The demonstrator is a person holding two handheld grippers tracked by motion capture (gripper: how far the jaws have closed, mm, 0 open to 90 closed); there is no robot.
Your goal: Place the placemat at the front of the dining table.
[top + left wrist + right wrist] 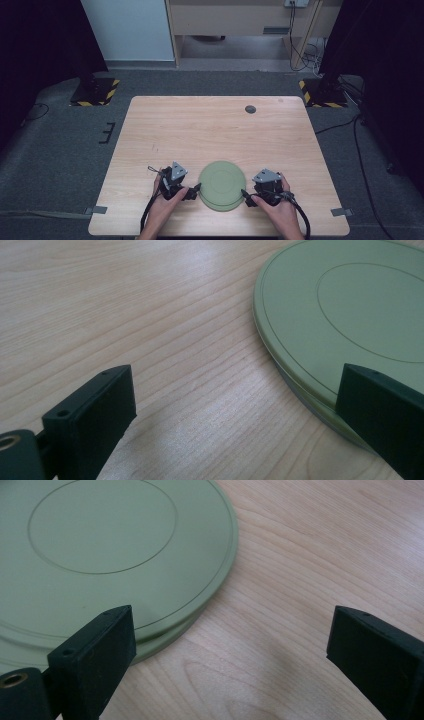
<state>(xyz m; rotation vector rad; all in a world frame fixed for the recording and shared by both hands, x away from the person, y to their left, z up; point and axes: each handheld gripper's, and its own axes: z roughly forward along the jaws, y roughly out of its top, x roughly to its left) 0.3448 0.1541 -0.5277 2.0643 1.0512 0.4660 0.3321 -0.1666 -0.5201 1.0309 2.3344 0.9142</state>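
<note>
Green plates: two pale green plates [222,185] stacked upside down, foot rings up, top one [350,305] shifted slightly off the lower [165,642]; near edge of bench [200,130], between the two grippers.
material guess: looks like hard melamine or glazed ware; stiff, smooth, probably slippery under the pads; light to moderate weight; would likely chip or crack if dropped.
where to grip: thin outer rim is the one hold; overhang where the top plate sits off the lower gives a lip to get a finger under; flat back offers nothing to pinch.
left gripper: [192,190] fingers spread wide and released, nothing between them; one finger [380,410] sits over the left rim of the stack, the other [95,410] over bare wood; touching or just above, cannot tell.
right gripper: [245,195] fingers wide apart, released; one finger [97,645] over the right rim, the other [375,655] over bare bench; contact unclear.
hands: person's hands [165,207] come in from the near edge, one on each gripper.
risk: lifting one plate may drag the other along; rim may slide out of a shallow pinch.
farther on bench: small dark round grommet [250,109] near the far edge, well apart from the plates.
obstruction: none close by; wood around the stack is bare.
beyond bench: grey carpet floor [60,150], cables, black stands with hazard-striped bases [95,92], wooden furniture at the back.
</note>
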